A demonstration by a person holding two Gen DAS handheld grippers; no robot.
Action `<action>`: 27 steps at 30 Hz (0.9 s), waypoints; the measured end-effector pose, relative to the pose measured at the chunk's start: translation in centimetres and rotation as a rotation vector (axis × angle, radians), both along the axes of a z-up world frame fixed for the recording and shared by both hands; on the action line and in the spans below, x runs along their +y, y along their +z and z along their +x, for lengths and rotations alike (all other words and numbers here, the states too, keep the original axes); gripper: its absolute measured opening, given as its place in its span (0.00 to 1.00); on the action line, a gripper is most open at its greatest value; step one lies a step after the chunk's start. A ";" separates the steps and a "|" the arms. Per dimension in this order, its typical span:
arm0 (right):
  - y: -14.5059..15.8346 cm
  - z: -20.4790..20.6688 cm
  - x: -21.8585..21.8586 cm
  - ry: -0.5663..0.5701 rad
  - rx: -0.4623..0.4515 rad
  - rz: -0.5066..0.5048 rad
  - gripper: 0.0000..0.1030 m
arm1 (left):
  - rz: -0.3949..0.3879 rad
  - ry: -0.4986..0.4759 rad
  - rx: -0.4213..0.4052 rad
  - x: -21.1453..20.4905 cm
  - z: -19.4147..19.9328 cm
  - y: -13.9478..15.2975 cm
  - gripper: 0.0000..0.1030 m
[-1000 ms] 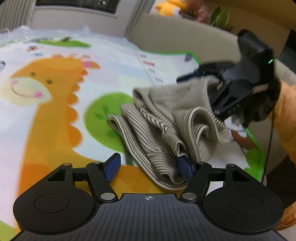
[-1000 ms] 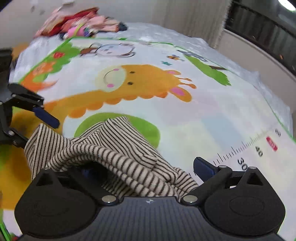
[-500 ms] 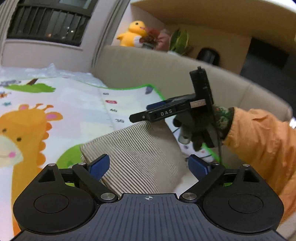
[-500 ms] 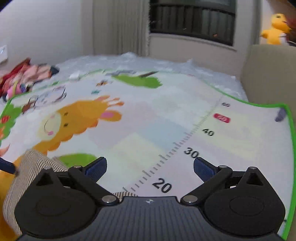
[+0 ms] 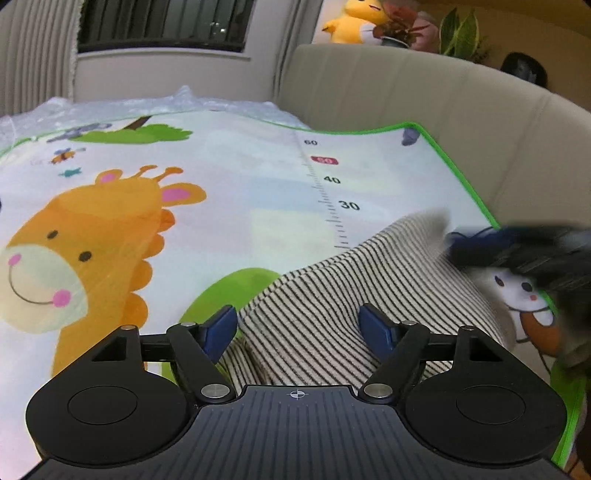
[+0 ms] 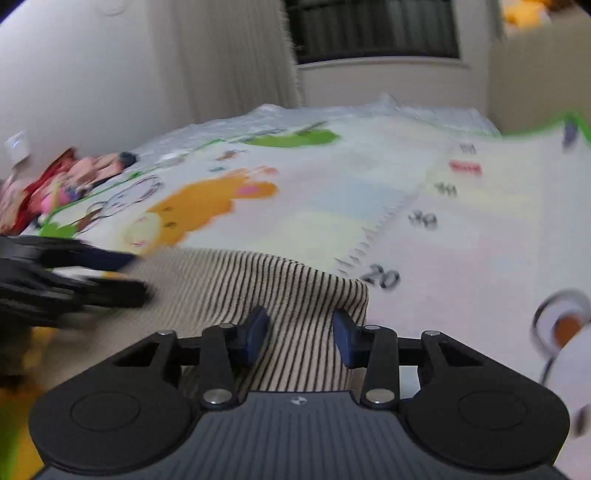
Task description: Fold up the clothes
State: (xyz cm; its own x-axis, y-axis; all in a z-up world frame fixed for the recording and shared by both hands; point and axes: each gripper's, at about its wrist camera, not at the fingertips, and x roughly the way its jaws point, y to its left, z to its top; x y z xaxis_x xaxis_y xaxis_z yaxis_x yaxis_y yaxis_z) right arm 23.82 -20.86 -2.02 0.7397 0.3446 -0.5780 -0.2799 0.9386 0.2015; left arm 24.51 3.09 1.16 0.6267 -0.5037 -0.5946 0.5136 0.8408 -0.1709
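Note:
A beige knit garment with thin dark stripes (image 5: pixel 354 280) lies bunched on the play mat (image 5: pixel 258 177). My left gripper (image 5: pixel 299 328) hovers low over its near edge, open wide, with the cloth lying between the blue pads and the left pad at the cloth's left border. In the right wrist view the same garment (image 6: pixel 258 280) reaches under my right gripper (image 6: pixel 299 334), whose jaws stand narrow with a ridge of the cloth pinched between them. Each gripper shows blurred in the other's view: the right gripper (image 5: pixel 517 251) and the left gripper (image 6: pixel 74 273).
The mat carries a giraffe print (image 5: pixel 92 236) and a printed ruler scale (image 5: pixel 332 206). A beige sofa (image 5: pixel 424 96) borders the mat on the right, with plush toys (image 5: pixel 351 18) and plants behind it. A heap of red and pink clothes (image 6: pixel 55 181) lies at the mat's far left.
Both grippers have dropped back down to the garment. The right jaws went from wide open to narrow around the cloth. The left gripper stays open and now straddles the cloth's edge.

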 end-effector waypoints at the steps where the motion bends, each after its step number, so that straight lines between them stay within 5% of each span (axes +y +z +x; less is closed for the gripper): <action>1: -0.6 0.3 -0.3 -0.014 0.006 0.022 0.42 | 0.014 -0.006 -0.017 0.0 -0.4 0.5 0.71; 4: 0.4 -1.0 -0.8 -0.019 -0.007 0.032 0.42 | 0.022 -0.050 -0.071 -0.2 -1.3 2.1 0.73; 8: 2.8 -5.5 -1.6 -0.054 -0.064 0.019 0.62 | 0.045 -0.079 -0.113 -1.8 -0.3 2.7 0.76; 11: 3.8 -9.3 -3.1 -0.061 -0.026 0.183 0.77 | 0.069 -0.080 -0.086 -2.9 1.7 0.9 0.80; 19: -1.2 -10.1 -2.9 -0.109 0.282 0.481 0.77 | -0.161 -0.038 0.086 0.4 3.5 -2.4 0.83; 21: -1.5 -8.9 -2.8 -0.126 0.275 0.502 0.68 | -0.185 -0.027 0.121 0.9 3.2 -2.6 0.83; 27: 0.0 -5.2 -2.6 -0.127 0.189 0.430 0.65 | -0.227 0.005 0.209 2.3 2.0 -2.9 0.83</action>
State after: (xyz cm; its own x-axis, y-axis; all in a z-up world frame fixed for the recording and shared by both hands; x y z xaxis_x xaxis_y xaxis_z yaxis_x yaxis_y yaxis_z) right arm 18.61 -23.45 -1.99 0.6872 0.4959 -0.5309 -0.0900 0.7833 0.6152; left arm 26.51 5.43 -1.70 0.5055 -0.6354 -0.5838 0.4435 0.7717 -0.4560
